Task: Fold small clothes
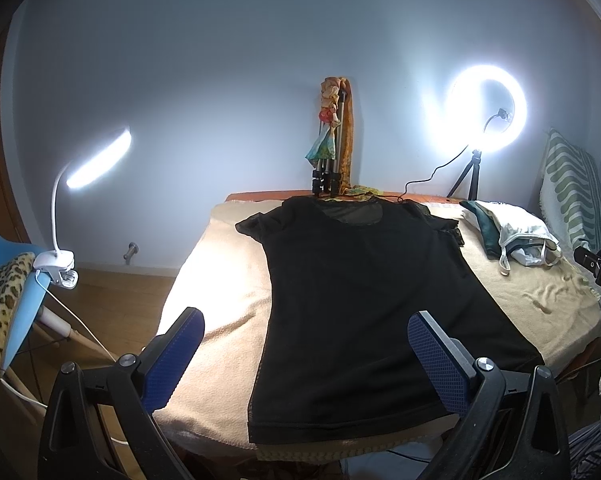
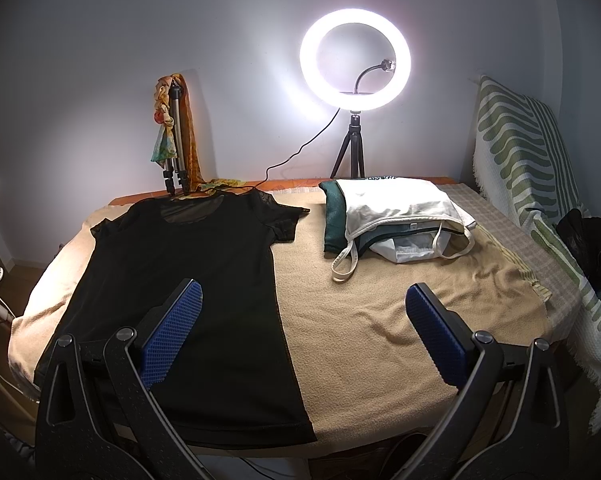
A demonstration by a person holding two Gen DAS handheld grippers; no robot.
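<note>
A black short-sleeved top (image 1: 360, 288) (image 2: 188, 280) lies spread flat on a beige blanket (image 1: 220, 280) (image 2: 380, 312), neck toward the wall, hem at the near edge. My left gripper (image 1: 306, 320) hovers open above its lower half, blue pads wide apart, nothing between them. My right gripper (image 2: 304, 294) is open too, above the top's right side edge and the bare blanket. A pile of folded clothes (image 1: 508, 236) (image 2: 396, 216), white on dark green, sits at the back right.
A lit ring light (image 1: 488, 114) (image 2: 356, 60) on a small tripod stands at the back, its cable trailing left. A folded tripod with scarves (image 1: 332, 140) (image 2: 174, 132) leans on the wall. A clip lamp (image 1: 60, 268) is left; a striped throw (image 2: 532, 168) is right.
</note>
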